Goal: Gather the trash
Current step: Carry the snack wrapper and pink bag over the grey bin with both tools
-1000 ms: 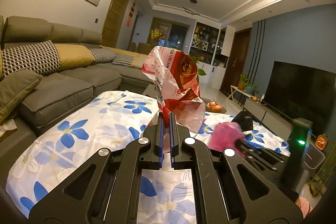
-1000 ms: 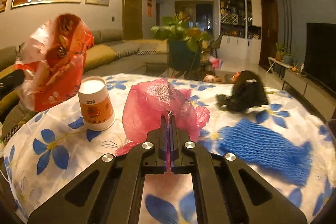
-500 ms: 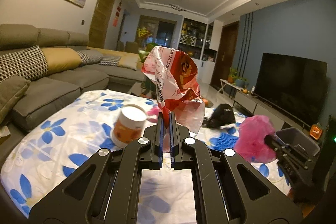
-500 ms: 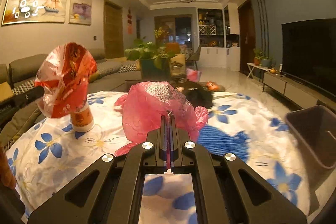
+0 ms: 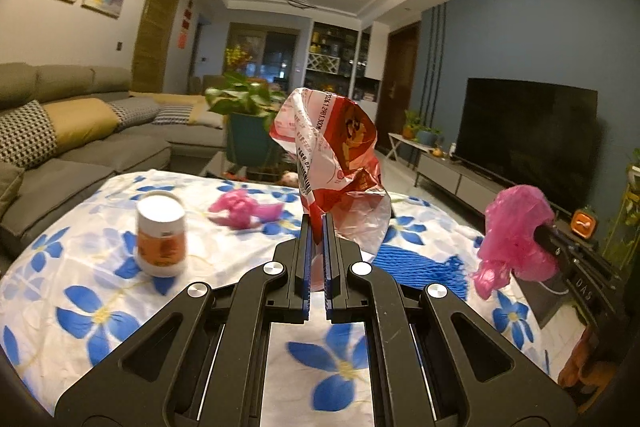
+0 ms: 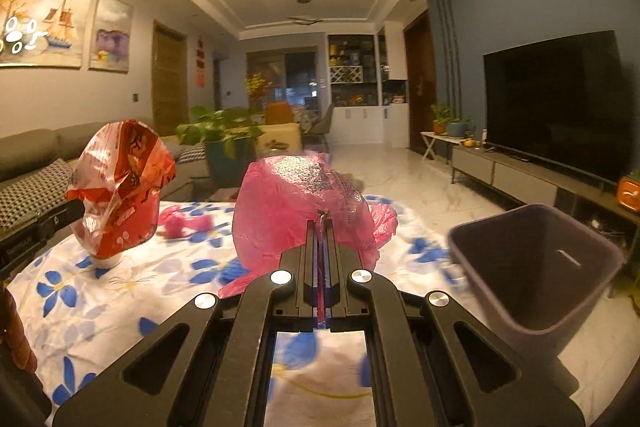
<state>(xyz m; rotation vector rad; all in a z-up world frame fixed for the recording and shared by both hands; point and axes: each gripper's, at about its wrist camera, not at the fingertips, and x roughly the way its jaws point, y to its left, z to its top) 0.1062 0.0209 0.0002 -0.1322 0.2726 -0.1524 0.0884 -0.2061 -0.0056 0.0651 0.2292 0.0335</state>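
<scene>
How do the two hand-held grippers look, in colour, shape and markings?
Both the left hand-held gripper and the right hand-held gripper are matte black, with triangular cut-outs in the linkage arms and silver round pivot pins. The left fingers have blue pads. No cables or sleeves show.

Both views have swung right: the bin (image 6: 536, 267) now fills the right view's right side; the cup (image 5: 161, 235) entered the left view's left.

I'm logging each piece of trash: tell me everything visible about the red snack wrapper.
The red snack wrapper is crumpled, glossy plastic film, red with a white printed panel and a silvery inner lining. It stands upright in the air, pinched at its lower edge by the shut left gripper, above the floral cloth. Nothing else touches it.
</scene>
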